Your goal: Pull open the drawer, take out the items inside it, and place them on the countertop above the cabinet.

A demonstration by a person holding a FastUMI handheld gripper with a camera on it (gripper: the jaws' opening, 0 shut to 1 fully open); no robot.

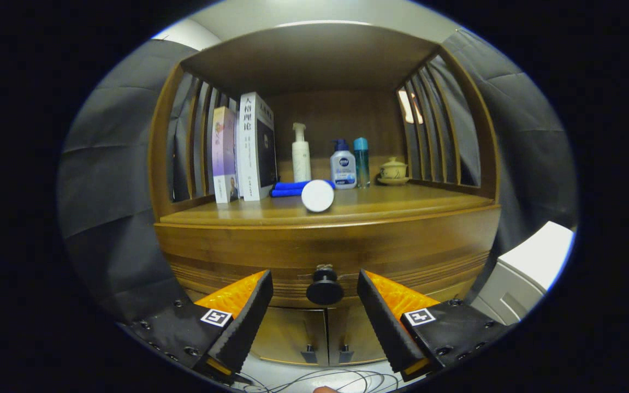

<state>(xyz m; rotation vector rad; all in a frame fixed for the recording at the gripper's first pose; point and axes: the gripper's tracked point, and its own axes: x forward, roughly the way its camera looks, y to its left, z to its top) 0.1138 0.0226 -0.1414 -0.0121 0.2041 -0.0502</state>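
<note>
A wooden cabinet stands in front of me. Its drawer front (402, 248) is shut and carries a round dark knob (325, 289) at its middle. My gripper (314, 284) is open, one finger on each side of the knob, neither touching it. Above the drawer lies the countertop (402, 204). What is inside the drawer is hidden.
On the countertop stand books (243, 150) at the left, a white pump bottle (301, 155), a blue-capped bottle (343, 166), a teal bottle (361, 161), a small lidded pot (393, 170), a blue object (292, 188) and a white round item (318, 195). Two cabinet doors (298, 333) sit below; a white box (533, 267) at right.
</note>
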